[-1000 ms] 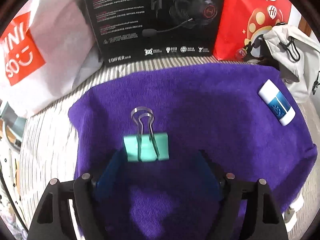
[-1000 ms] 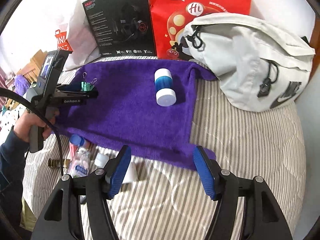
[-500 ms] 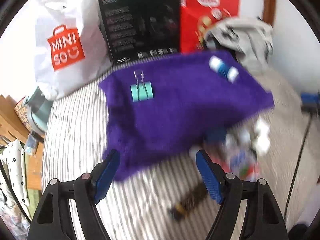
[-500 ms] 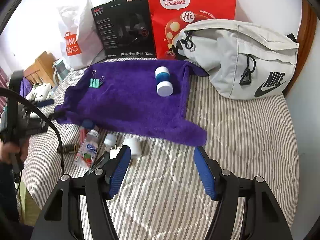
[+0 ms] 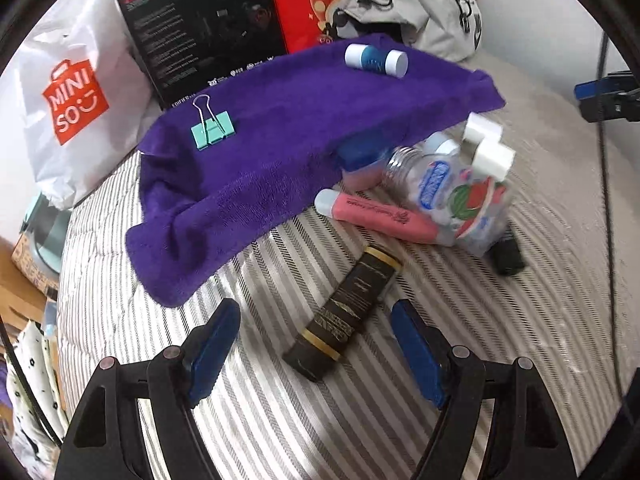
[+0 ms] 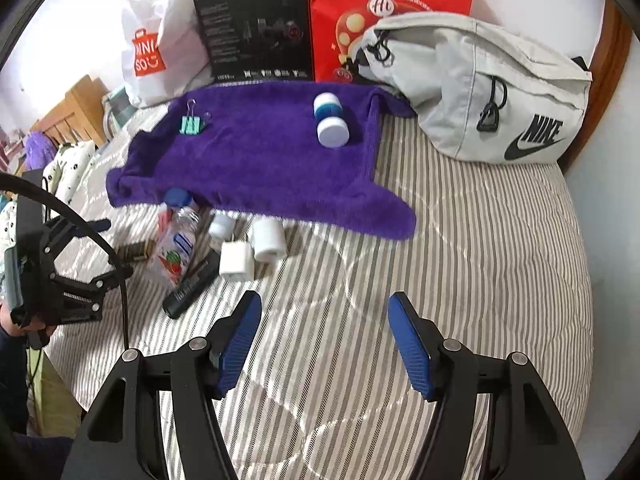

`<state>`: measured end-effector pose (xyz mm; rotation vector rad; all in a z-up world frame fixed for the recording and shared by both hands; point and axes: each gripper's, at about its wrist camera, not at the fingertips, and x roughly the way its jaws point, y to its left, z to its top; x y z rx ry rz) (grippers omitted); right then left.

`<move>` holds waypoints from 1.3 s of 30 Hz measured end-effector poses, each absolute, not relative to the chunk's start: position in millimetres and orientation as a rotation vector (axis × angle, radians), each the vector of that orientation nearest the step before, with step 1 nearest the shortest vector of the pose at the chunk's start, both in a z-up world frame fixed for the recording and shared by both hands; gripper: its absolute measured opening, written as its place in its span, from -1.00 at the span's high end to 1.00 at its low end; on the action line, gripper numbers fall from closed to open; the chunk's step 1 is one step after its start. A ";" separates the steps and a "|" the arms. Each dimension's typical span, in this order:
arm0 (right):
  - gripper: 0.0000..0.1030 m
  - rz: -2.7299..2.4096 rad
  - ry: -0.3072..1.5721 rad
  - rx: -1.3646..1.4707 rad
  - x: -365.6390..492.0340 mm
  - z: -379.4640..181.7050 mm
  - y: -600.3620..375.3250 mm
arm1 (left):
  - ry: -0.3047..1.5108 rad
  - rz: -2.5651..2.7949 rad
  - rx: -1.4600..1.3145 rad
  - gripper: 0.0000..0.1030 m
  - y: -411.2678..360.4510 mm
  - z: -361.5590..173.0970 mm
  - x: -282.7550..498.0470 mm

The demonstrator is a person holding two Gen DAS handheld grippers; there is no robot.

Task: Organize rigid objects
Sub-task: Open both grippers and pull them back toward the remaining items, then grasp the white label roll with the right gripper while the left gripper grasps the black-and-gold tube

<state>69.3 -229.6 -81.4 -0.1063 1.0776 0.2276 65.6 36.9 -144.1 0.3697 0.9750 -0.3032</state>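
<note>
- Your left gripper [image 5: 316, 344] hovers low over the striped bed [image 5: 500, 320], its jaws wide and holding nothing.
- The dark tube with gold bands [image 5: 344, 316] lies on the bed right between those jaws and a little ahead of them. Its long axis runs on a diagonal, near end toward the left jaw side and far end up and to the right, so it sits skewed to your closing line.
- By my reading this tube is the next thing to pick; you would likely need to turn the wrist until the jaws close across its width rather than along its length.
- Your right gripper [image 6: 324, 340] is well apart from it, over bare bed, jaws also wide and holding nothing. The left hand is clearly the nearer one.
- Beyond the tube, a pink tube [image 5: 380, 216], a clear watermelon-print bottle [image 5: 452, 188] and white blocks [image 5: 488, 148] crowd together at the edge of the purple towel [image 5: 280, 132].
- On the towel, well apart from each other, rest a teal binder clip [image 5: 212, 128] and a blue-and-white cylinder [image 5: 376, 60], which look already placed.
</note>
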 end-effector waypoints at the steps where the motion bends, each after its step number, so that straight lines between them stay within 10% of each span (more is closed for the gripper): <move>1: -0.27 0.225 1.085 -0.113 69.5 -83.2 -228.6 | 0.964 -0.319 0.357 -0.52 37.6 -143.1 67.0; 3: -0.27 0.225 1.090 -0.126 69.9 -85.0 -227.0 | 0.977 -0.343 0.311 -0.49 40.8 -144.3 75.8; 9: -0.27 0.243 1.104 -0.140 75.0 -90.7 -219.9 | 1.013 -0.371 0.224 0.54 42.0 -141.6 72.2; 39: -0.27 0.298 1.094 -0.139 142.3 -147.5 -180.4 | 1.047 -0.220 0.135 0.55 53.1 -141.5 61.7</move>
